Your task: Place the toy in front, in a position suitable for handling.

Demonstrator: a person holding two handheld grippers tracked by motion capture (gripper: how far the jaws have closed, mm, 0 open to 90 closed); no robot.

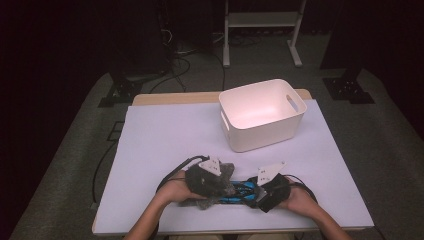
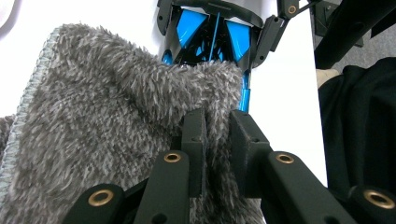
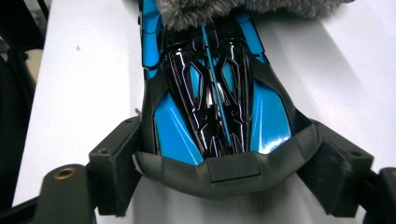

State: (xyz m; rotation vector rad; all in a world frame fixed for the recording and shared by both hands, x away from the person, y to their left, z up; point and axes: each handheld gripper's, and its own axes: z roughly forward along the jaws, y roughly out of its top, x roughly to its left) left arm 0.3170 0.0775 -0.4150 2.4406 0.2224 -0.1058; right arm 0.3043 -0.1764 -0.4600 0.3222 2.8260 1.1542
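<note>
- The blue and black toy car [image 1: 239, 192] lies on the white worktop [image 1: 165, 135] near its front edge, at about 6 o'clock from the white bin [image 1: 262, 116].
- The right claw [image 3: 224, 163] grips the car by one end, one jaw on each side of the body.
- The left claw [image 2: 217, 140] is almost closed and pinches a fold of the grey fluffy cloth [image 2: 107, 130], which lies over the other end of the car.
- The long axis of the car runs across the worktop, from 9 o'clock to 3 o'clock. Which end is the nose I cannot tell for sure.
- Risk: the glossy body is wider than the pinched end, so I think the car may twist or slip out of the right claw if the cloth pushes hard along it.
- Risk: the long pile may catch on the sharp fins, and a pull may then drag the car sideways.
- Risk: the left claw holds only a thin fold, so the cloth may slide out during a wipe.
</note>
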